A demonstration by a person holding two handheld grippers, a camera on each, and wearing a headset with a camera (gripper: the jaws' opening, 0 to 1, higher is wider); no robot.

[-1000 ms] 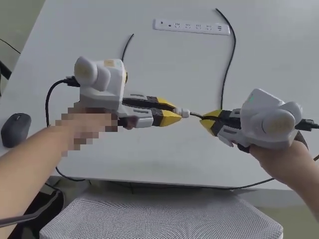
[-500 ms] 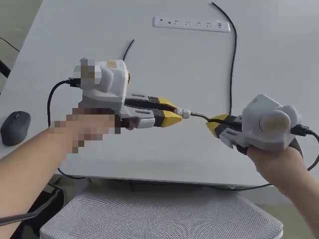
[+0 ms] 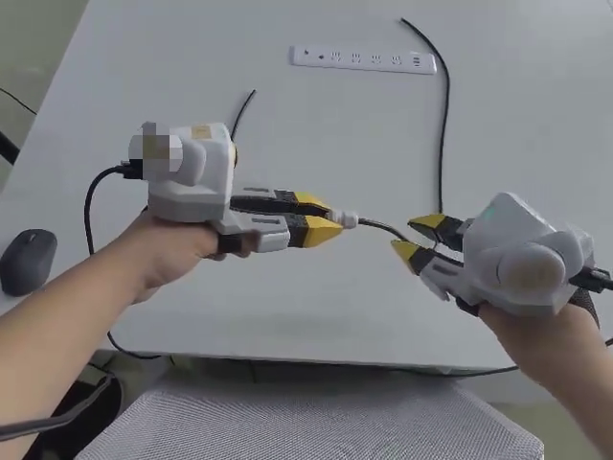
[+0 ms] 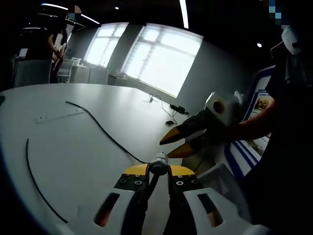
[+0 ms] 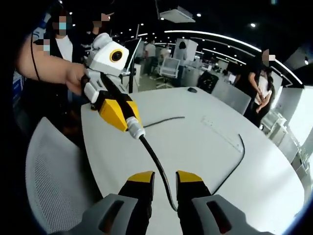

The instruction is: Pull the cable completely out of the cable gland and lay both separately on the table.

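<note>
My left gripper (image 3: 330, 218) is shut on the small white cable gland (image 3: 349, 220), held above the white table's front part. A black cable (image 3: 442, 144) leaves the gland, sags to the right and runs up the table to the far edge. My right gripper (image 3: 414, 238) stands open just right of the gland, its yellow jaws apart on either side of the cable. In the right gripper view the cable (image 5: 154, 156) passes through the gap of that gripper (image 5: 165, 178) and ends in the gland (image 5: 137, 131). In the left gripper view the gland (image 4: 158, 164) sits between the jaws.
A white power strip (image 3: 362, 59) lies at the back of the table (image 3: 287, 297). A short loose black cable (image 3: 243, 101) lies at the back left, a dark mouse (image 3: 21, 261) at the left edge. A grey mesh chair seat (image 3: 306, 422) is below the front edge.
My right gripper, shut on the cable before, drew away to the right and has now opened, letting the cable go. The left gripper still holds the gland.
</note>
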